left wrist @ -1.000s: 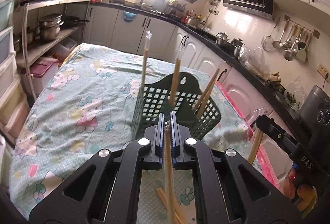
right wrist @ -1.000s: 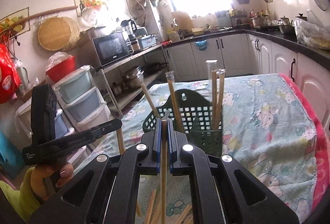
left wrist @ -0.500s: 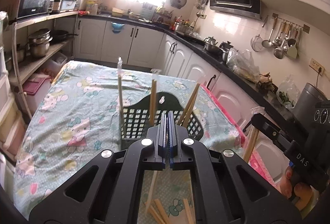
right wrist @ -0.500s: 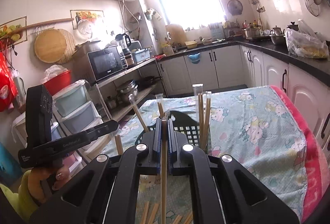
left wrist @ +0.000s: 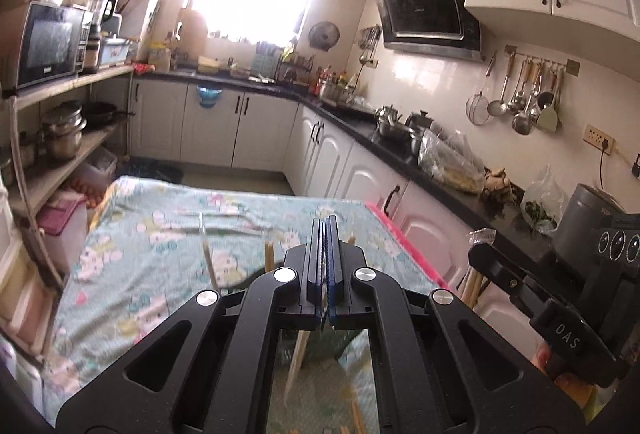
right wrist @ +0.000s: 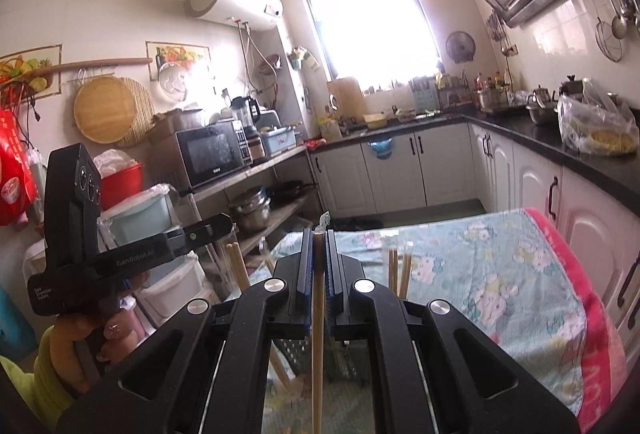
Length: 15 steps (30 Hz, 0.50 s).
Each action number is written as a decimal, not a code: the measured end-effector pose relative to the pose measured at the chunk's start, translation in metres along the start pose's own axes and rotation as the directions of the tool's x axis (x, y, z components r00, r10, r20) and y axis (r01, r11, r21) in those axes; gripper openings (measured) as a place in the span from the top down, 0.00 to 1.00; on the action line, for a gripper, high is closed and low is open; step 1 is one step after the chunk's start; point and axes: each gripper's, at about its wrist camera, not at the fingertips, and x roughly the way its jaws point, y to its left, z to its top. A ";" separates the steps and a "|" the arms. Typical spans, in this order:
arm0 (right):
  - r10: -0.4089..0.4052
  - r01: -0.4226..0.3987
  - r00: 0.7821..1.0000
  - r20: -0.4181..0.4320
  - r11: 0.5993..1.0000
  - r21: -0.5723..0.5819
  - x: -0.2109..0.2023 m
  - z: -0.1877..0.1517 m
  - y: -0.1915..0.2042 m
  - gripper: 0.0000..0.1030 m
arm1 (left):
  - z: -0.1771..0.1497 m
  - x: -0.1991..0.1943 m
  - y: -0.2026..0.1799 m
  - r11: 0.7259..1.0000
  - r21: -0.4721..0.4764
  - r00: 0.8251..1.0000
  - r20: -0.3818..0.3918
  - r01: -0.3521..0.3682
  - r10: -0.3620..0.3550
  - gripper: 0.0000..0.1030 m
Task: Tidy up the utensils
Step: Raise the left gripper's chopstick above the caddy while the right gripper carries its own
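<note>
My left gripper [left wrist: 325, 224] is shut; a wooden chopstick [left wrist: 298, 354] hangs under its jaws and shows through the frame. The right wrist view has this gripper [right wrist: 224, 224] at the left with wrapped chopsticks [right wrist: 237, 266] hanging from its tip. My right gripper [right wrist: 319, 234] is shut on an upright plastic-sleeved chopstick [right wrist: 318, 314]; in the left wrist view it [left wrist: 478, 254] is at the right. The dark green basket [right wrist: 352, 358] lies below both, mostly hidden. Chopsticks stand in it [right wrist: 400, 270] [left wrist: 208, 262].
A teal cartoon-print cloth [left wrist: 160, 234] covers the table, with a pink edge [right wrist: 592, 314] on the right. Loose chopsticks [left wrist: 356, 418] lie near the front. Shelves with a microwave [left wrist: 48, 42] and pots stand left. White cabinets under a dark counter [left wrist: 400, 150] run along the right.
Both grippers have risen with their chopsticks still held. The basket has dropped low in both views and is now mostly hidden under the gripper bodies.
</note>
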 end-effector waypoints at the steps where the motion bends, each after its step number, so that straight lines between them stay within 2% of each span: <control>1: -0.001 0.001 1.000 0.011 1.000 -0.006 0.000 0.004 0.001 0.95 | 0.004 0.000 -0.001 1.000 0.006 1.000 0.009 -0.004 0.004 1.00; 8: -0.011 0.013 0.998 0.057 1.000 -0.027 0.009 0.025 0.002 0.95 | 0.030 0.001 -0.004 1.000 0.021 0.998 0.059 -0.014 0.013 1.00; 15: -0.025 0.029 0.996 0.090 0.999 -0.042 0.026 0.042 -0.001 0.95 | 0.055 0.008 0.001 0.998 0.017 0.993 0.104 -0.053 0.051 1.00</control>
